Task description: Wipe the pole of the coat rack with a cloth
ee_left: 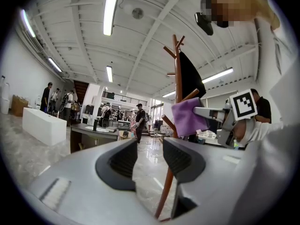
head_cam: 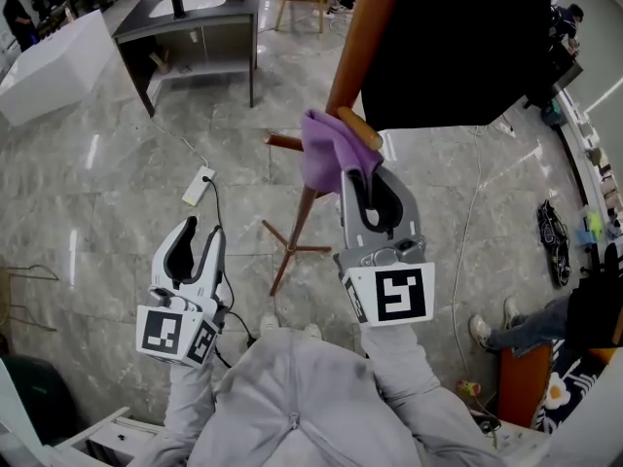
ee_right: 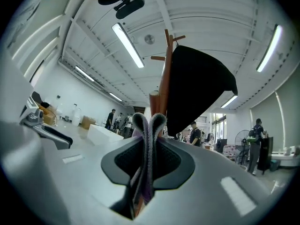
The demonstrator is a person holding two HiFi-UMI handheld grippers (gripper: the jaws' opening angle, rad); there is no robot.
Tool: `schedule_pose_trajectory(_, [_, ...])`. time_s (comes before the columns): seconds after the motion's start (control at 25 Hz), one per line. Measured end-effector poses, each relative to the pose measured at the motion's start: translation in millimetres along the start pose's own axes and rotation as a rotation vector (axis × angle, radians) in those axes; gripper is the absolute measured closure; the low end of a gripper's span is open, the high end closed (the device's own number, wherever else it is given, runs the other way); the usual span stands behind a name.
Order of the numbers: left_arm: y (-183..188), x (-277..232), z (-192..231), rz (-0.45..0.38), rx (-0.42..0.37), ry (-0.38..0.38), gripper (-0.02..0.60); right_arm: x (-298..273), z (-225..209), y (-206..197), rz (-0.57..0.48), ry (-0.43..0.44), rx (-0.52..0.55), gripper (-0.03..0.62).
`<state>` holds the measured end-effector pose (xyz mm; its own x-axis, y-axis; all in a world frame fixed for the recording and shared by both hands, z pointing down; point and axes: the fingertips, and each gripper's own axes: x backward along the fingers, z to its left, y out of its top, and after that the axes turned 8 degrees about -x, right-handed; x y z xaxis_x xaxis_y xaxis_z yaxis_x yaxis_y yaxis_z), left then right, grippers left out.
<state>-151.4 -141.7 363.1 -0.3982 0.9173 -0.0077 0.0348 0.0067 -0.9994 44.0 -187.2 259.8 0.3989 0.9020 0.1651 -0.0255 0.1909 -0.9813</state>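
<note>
My right tool pinched the folded purple cloth, which lay against the brown wooden coat-rack pole just ahead of the tips. My left tool hung spread and empty, with the pole off to its right.

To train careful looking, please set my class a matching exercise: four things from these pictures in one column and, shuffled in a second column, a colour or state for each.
Things
1. cloth
2. left gripper
3. pole
4. garment

Colours or states
A. black, hanging beside the pole
B. purple, pinched in the right gripper
C. brown wood
D. open, nothing between its jaws

Pairs: 1-B, 2-D, 3-C, 4-A
</note>
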Motion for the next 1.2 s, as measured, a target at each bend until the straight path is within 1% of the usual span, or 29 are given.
schedule_pose_trajectory(0.08, [-1,-1,4,0.000,0.001,-0.002,0.403,-5,2,-5,0.018,-0.028,0.037,0.540])
schedule_pose_trajectory(0.2, [-3,-3,9,0.000,0.006,-0.010,0.403,-12,6,-22,0.095,-0.056,0.084,0.540])
schedule_pose_trajectory(0.28, [-4,-5,12,0.000,0.010,-0.018,0.403,-19,7,-31,0.127,-0.065,0.082,0.540])
schedule_pose_trajectory(0.4, [-6,-8,14,0.001,0.016,-0.029,0.403,-29,8,-34,0.109,-0.071,0.060,0.540])
schedule_pose_trajectory(0.6, [-9,-13,18,0.003,0.025,-0.043,0.403,-37,15,-43,0.139,-0.054,0.036,0.540])
schedule_pose_trajectory(0.8, [-12,-15,25,-0.001,0.032,-0.047,0.403,-46,31,-41,0.123,-0.001,-0.005,0.540])
schedule_pose_trajectory(1.04, [-13,-13,34,-0.004,0.035,-0.041,0.403,-52,65,-28,0.117,0.111,0.009,0.540])
schedule_pose_trajectory(1.2, [-14,-9,37,-0.009,0.037,-0.031,0.403,-56,83,-23,0.104,0.158,0.024,0.540])
